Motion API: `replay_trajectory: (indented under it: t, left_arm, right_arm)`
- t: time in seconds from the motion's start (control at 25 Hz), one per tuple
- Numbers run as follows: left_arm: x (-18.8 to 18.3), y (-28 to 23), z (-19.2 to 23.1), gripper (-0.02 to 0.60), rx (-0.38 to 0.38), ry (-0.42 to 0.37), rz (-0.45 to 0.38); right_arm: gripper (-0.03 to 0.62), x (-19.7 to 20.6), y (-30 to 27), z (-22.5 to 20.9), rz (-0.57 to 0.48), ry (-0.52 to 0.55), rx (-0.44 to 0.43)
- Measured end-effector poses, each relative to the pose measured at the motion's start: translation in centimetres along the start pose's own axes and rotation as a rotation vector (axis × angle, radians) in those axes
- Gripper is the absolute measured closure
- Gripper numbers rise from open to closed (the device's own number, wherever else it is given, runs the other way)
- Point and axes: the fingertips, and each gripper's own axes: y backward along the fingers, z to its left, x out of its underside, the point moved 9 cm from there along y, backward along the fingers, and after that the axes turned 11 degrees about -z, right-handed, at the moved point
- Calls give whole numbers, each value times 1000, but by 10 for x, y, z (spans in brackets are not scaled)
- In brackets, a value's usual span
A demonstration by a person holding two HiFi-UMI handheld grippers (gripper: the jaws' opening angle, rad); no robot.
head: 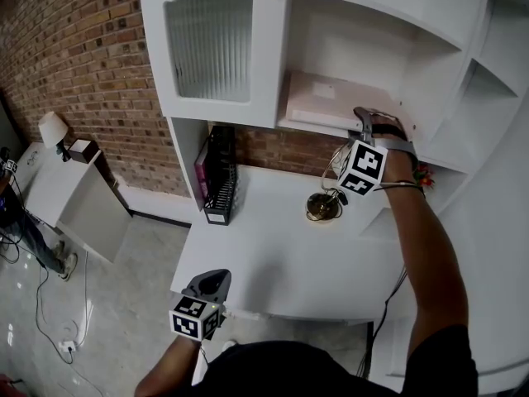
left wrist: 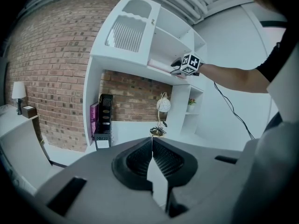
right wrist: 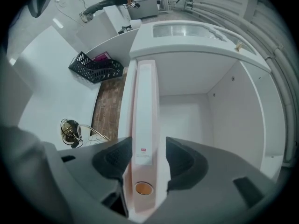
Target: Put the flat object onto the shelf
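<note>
my right claw [right wrist: 142, 155] stands open around the pink binder [right wrist: 144, 101], with a thin gap at the right pad. the binder lies flat on the shelf [head: 307, 127]. its small white spine label has a red mark, too small to read. my left claw [left wrist: 152, 146] is closed together, empty, by the desk's [head: 273, 238] near left corner.

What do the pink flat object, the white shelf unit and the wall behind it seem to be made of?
Folder: probably plastic-coated board, smooth and pale pink; it has a stiff spine with a label and a ring hole.
Shelf: likely painted wood or board, going by its even white surface with a slight sheen.
Wall: red brick, rough, with visible mortar lines.
</note>
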Motion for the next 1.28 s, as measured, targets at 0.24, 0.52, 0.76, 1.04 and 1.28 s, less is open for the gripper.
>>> replay_trajectory:
  t: [0.24,0.52,0.76,1.04,1.28]
  left_arm:
    - [2,3,-1,575,19,-2,12]
    - [3,1,-6,577,55,-12,17]
    - [2,1,-10,575,77,-16,17]
    - [3,2,-16,575,98,8,12]
    - [4,1,-25,577,112,7,-1]
  right_arm:
    - [342,1,13,8,4,-6,-13]
    - [350,-6,30,16,-16,-40,-12]
    - [381,-15,56,41,-77,-196,-54]
    - [398,-17,87,118,-125,-479,-181]
    - [431,-27,129,185,-183,-804,-223]
